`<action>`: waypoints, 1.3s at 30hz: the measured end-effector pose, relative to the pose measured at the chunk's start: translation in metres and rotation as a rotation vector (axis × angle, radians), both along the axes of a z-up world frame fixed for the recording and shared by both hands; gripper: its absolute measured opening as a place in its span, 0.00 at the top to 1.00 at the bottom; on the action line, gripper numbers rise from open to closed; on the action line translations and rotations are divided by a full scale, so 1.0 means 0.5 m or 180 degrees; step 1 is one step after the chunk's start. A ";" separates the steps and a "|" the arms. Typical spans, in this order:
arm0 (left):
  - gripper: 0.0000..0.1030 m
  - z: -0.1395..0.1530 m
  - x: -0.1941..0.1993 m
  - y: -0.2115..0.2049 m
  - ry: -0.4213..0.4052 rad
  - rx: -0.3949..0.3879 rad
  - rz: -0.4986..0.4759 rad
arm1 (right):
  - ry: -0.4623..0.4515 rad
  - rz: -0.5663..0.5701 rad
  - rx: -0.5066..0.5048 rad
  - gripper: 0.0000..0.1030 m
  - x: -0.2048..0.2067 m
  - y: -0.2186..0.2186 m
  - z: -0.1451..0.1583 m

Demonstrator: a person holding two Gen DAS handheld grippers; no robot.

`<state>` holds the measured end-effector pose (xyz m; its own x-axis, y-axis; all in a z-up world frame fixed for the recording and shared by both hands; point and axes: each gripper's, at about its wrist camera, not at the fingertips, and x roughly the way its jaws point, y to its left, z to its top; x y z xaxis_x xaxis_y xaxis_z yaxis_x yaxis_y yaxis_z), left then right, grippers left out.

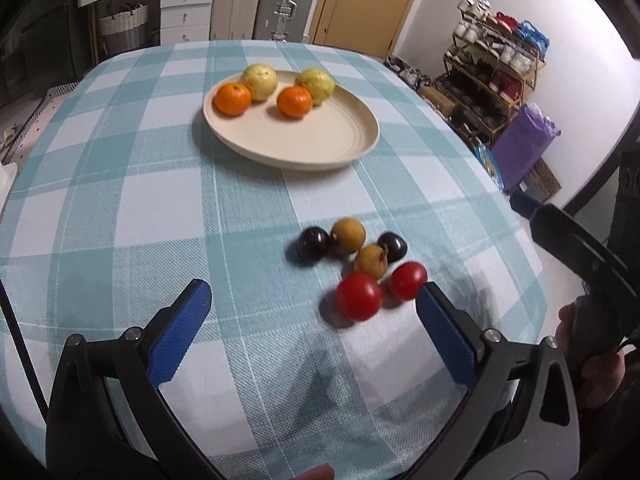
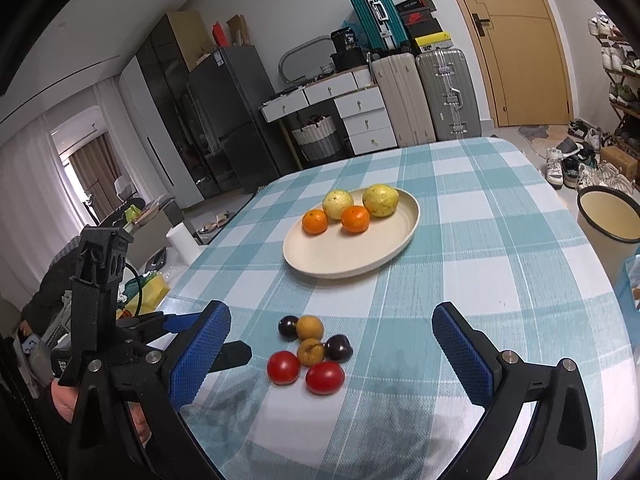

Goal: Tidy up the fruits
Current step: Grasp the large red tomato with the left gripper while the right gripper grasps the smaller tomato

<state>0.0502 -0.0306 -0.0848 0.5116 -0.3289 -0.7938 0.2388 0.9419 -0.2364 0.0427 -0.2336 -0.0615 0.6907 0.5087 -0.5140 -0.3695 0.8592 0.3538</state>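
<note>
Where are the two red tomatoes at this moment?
In both wrist views the two red tomatoes lie on the checked tablecloth, at the near edge of the small fruit cluster, just in front of a brown fruit and well short of the plate.

A teal-and-white checked tablecloth (image 1: 160, 200) lies under a cream plate (image 1: 312, 140) bearing two orange tangerines (image 1: 233, 98) and two pale yellow-green fruits (image 1: 259, 81). Nearby sit two red tomatoes (image 1: 359, 297), two dark purple plums (image 1: 313, 243) and two golden-brown fruits (image 1: 348, 235). The gripper pads (image 1: 180, 336) are blue.

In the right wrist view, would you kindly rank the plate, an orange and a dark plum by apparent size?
1. Plate, by far the largest.
2. Orange.
3. Dark plum, slightly smaller although nearer the camera, so truly smaller.
</note>
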 end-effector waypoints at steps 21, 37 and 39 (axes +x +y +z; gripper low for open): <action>0.40 -0.050 0.021 -0.046 0.0144 -0.0078 -0.0364 | 0.0281 -0.0035 0.0030 0.00 0.010 -0.017 -0.054; 0.73 -0.047 0.017 -0.016 0.0196 -0.0360 -0.0445 | 0.0439 0.0082 -0.0026 0.00 0.013 0.003 -0.079; 0.73 -0.042 0.015 -0.004 0.0180 -0.0385 -0.0418 | 0.0447 0.0123 -0.0078 0.00 0.010 0.016 -0.081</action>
<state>0.0576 -0.0328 -0.1057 0.4137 -0.4847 -0.7706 0.3411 0.8673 -0.3624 0.0476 -0.2258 -0.1021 0.5912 0.5196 -0.6168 -0.3508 0.8543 0.3834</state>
